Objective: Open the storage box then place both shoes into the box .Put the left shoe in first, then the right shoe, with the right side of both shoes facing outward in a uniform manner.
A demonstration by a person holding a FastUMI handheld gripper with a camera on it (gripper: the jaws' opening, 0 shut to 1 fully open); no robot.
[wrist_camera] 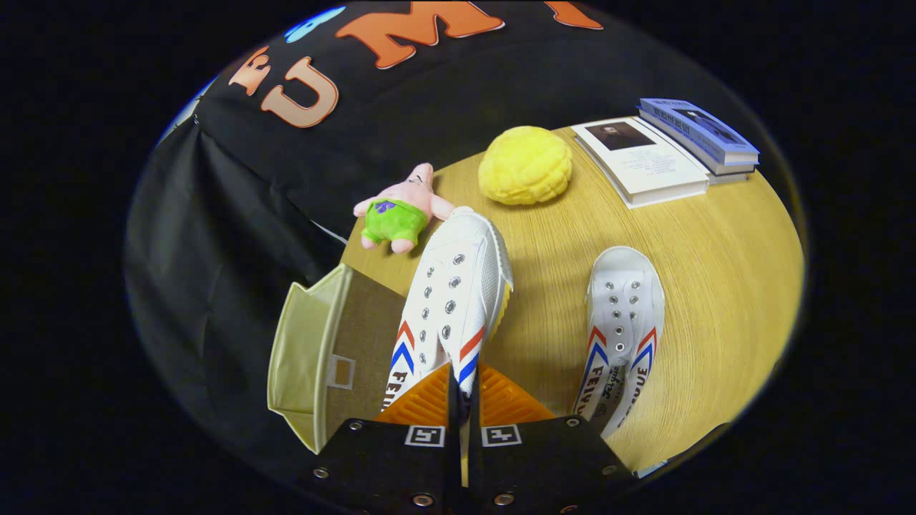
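Storage box (315, 357) stands open beside the table (715, 243) — the gripper (464, 393), fingers pinched on one white sneaker (451, 300), holds it aloft, while the other sneaker (622, 322) waits on the tabletop — neither boxed yet.

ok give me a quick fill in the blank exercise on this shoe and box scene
1. The gripper is shut on a white ____ held up over the table.
2. The storage box beside the held shoe has its lid ____.
3. The other shoe lies on the ____.
4. Beyond the held shoe, between the pink plush toy and the books, sits a ____ cushion.

Missing words: shoe; open; table; yellow
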